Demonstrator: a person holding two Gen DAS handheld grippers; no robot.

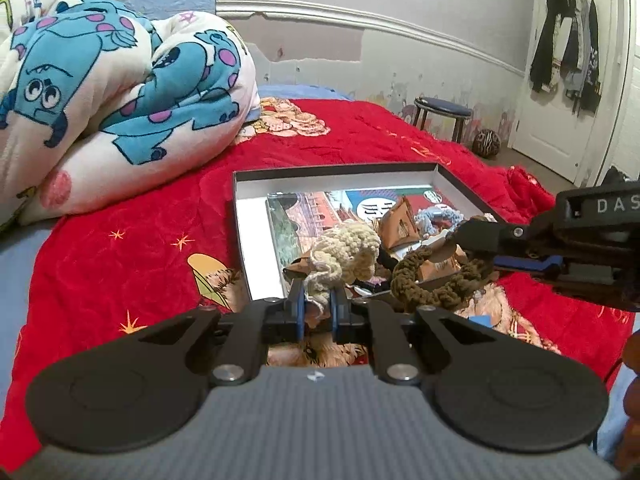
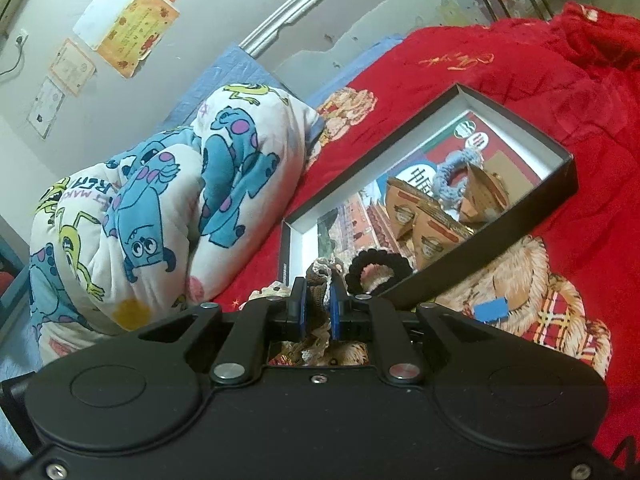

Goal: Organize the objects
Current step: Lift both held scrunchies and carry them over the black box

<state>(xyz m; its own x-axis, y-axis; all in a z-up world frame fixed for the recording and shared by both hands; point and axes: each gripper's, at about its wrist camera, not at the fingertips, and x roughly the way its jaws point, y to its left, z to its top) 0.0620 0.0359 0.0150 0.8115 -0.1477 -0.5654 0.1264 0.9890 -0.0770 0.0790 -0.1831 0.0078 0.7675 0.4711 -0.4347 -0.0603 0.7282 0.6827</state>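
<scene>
**Two scrunchies held over one box**

Both of our grippers are clamped on crochet hair scrunchies at the near edge of the shallow black box [image 1: 240, 216] on the red bedspread [image 1: 120, 248]. Our left gripper [image 1: 319, 304] has its jaws narrowed on a strand of the cream scrunchie [image 1: 348, 252], whose bulk hangs over the box's near corner. Our right gripper [image 2: 318, 306] pinches the olive-brown scrunchie [image 1: 436, 280], a loop that dangles at the box's near rim (whether it touches the rim we cannot tell).

We judge the step in hand to be placing: carry each scrunchie a little further in over the box floor, lower it, then part the jaws so the yarn drops free without snagging on the pads.

The box already holds a good deal: a printed picture card [image 2: 352, 220] lying flat on the bottom, a light-blue scrunchie [image 2: 452, 178] toward the far end, brown triangular paper packets [image 2: 428, 236] in the middle, and a black scrunchie [image 2: 378, 270] at the near end. The roomiest bare spot is the white floor at the left side, nearest the cartoon-print quilt [image 1: 120, 92].
</scene>
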